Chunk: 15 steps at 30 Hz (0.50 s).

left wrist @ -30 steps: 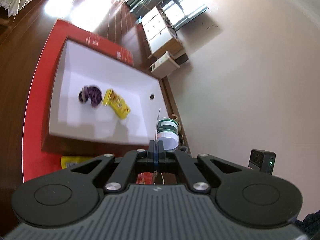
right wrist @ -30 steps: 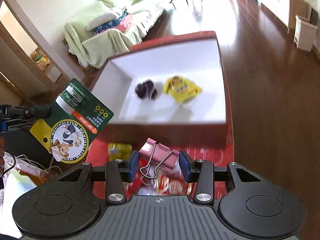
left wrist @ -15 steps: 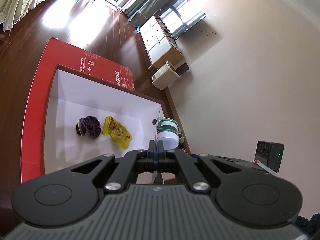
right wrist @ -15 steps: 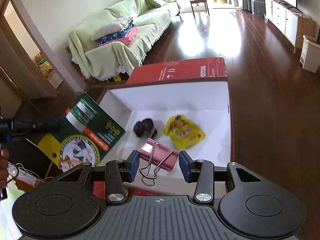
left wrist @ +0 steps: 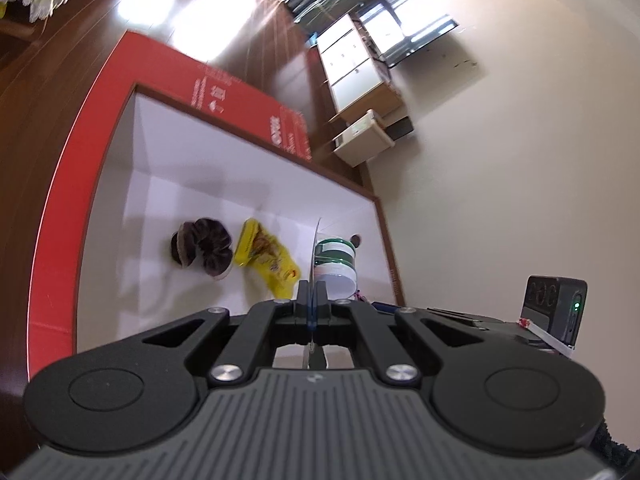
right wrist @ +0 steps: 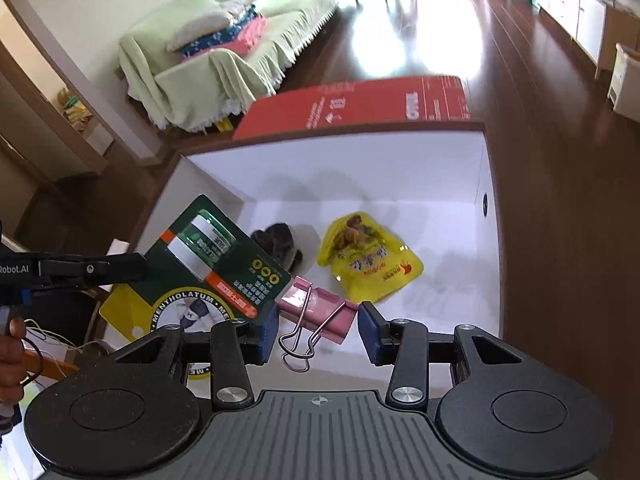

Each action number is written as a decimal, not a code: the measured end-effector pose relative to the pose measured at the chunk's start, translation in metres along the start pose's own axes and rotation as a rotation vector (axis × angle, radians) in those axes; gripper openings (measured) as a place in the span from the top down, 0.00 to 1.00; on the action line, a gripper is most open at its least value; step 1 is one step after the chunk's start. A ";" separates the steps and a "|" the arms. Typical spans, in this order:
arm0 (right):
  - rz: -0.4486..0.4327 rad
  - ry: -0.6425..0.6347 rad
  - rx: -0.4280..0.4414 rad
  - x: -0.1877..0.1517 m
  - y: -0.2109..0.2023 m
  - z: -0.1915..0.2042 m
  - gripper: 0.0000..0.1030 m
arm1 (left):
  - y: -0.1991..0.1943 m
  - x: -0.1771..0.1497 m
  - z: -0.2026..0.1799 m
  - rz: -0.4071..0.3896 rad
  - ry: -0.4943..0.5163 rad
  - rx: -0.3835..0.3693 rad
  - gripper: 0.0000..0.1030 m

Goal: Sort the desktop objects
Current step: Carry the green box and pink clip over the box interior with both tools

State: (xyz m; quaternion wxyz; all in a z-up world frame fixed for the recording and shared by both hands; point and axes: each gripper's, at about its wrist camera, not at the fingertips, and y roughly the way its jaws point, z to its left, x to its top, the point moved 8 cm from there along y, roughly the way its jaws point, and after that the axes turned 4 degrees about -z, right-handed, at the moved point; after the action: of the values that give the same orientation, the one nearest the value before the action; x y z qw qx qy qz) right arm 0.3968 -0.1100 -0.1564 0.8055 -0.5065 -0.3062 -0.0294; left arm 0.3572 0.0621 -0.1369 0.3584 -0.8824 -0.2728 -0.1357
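A red cardboard box [left wrist: 60, 184] with a white inside holds a dark scrunchie [left wrist: 202, 252] and a yellow snack pouch [left wrist: 266, 262]. My left gripper [left wrist: 311, 300] is shut on the edge of a green lip balm card [left wrist: 334, 264], held over the box's right side. In the right wrist view that card [right wrist: 216, 264] hangs at the left, over the box [right wrist: 360, 104] wall. My right gripper [right wrist: 319, 332] is shut on a pink binder clip [right wrist: 316, 314], above the box floor near the pouch [right wrist: 368, 258] and the scrunchie [right wrist: 280, 240].
A green-covered sofa [right wrist: 224, 40] stands beyond the box on a dark wood floor. White cabinets [left wrist: 352, 68] line the far wall. A black device with a green light [left wrist: 556, 308] sits at the right. A hand [right wrist: 10, 356] holds the left gripper's handle.
Both grippers have moved forward from the desk edge to above the box's inside. The card and the clip have stayed in their grips.
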 end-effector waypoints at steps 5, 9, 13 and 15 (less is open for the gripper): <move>0.033 0.018 -0.015 -0.007 0.012 -0.009 0.59 | 0.020 -0.008 0.017 0.034 -0.043 0.033 1.00; 0.053 0.029 -0.028 -0.011 0.019 -0.014 0.59 | 0.035 -0.015 0.030 0.062 -0.067 0.058 1.00; 0.070 0.031 -0.040 -0.017 0.026 -0.016 0.59 | 0.048 -0.024 0.042 0.101 -0.067 0.096 1.00; 0.078 0.032 -0.045 -0.020 0.029 -0.016 0.59 | 0.051 -0.027 0.045 0.117 -0.043 0.127 1.00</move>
State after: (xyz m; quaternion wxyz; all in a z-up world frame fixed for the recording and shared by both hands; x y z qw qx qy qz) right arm 0.3985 -0.1146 -0.1949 0.7991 -0.5355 -0.2728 -0.0130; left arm 0.3669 0.0531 -0.2089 0.4153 -0.8750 -0.2363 -0.0780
